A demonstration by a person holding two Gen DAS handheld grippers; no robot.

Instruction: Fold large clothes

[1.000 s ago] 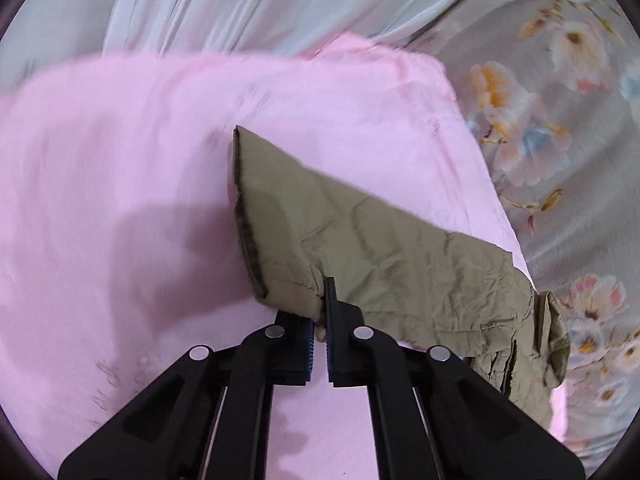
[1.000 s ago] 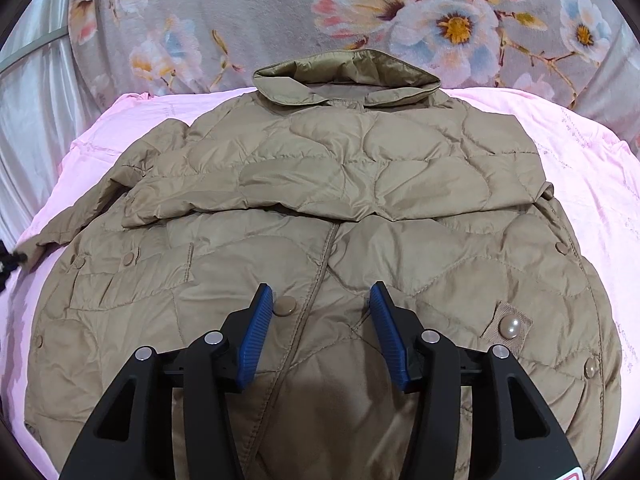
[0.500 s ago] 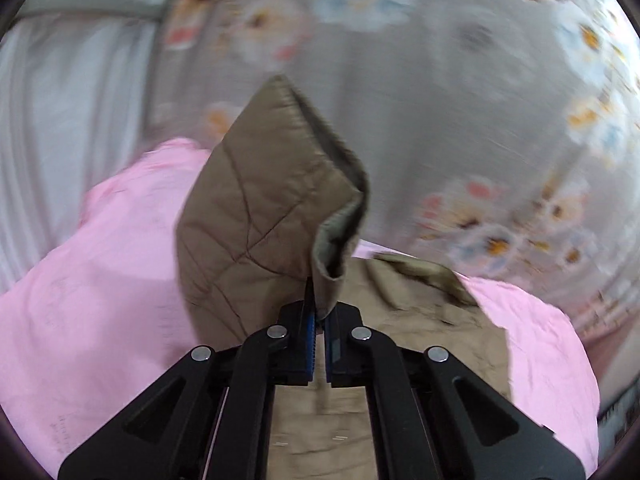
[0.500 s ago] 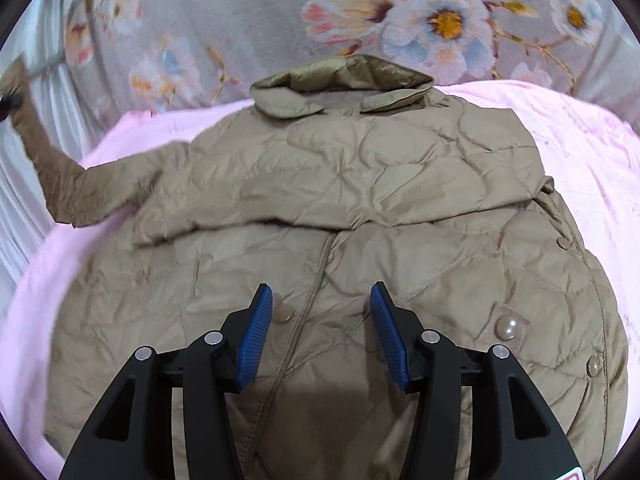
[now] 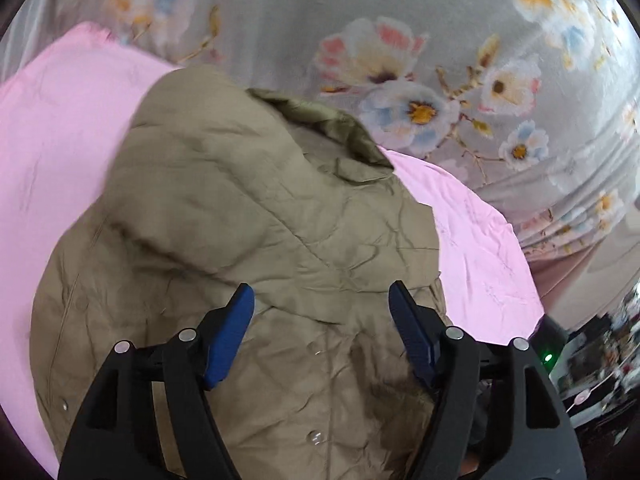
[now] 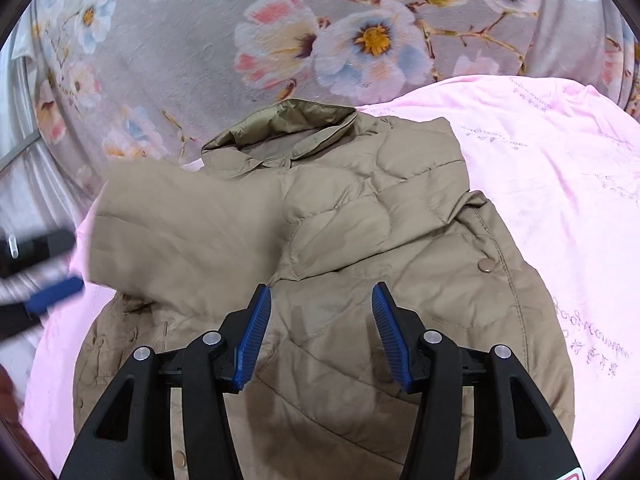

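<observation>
A khaki quilted jacket (image 6: 392, 232) lies front up on a pink sheet (image 6: 560, 184), collar (image 6: 288, 124) at the far end. Its left sleeve (image 6: 184, 236) lies folded across the chest, blurred. In the left wrist view the jacket (image 5: 248, 208) fills the middle, the folded sleeve over it. My left gripper (image 5: 322, 300) is open and empty above the jacket; it also shows at the left edge of the right wrist view (image 6: 40, 272). My right gripper (image 6: 322, 300) is open and empty above the jacket's lower front.
A grey floral cloth (image 6: 320, 32) hangs behind the bed, with a pale curtain (image 6: 24, 184) at the far left. The pink sheet's right edge (image 5: 520, 280) drops off toward a cluttered room (image 5: 600, 360).
My left gripper lifted the sleeve from the left side of the sheet, carried it over the jacket's chest, and opened, letting it go. The right gripper stayed open and shifted slightly.
</observation>
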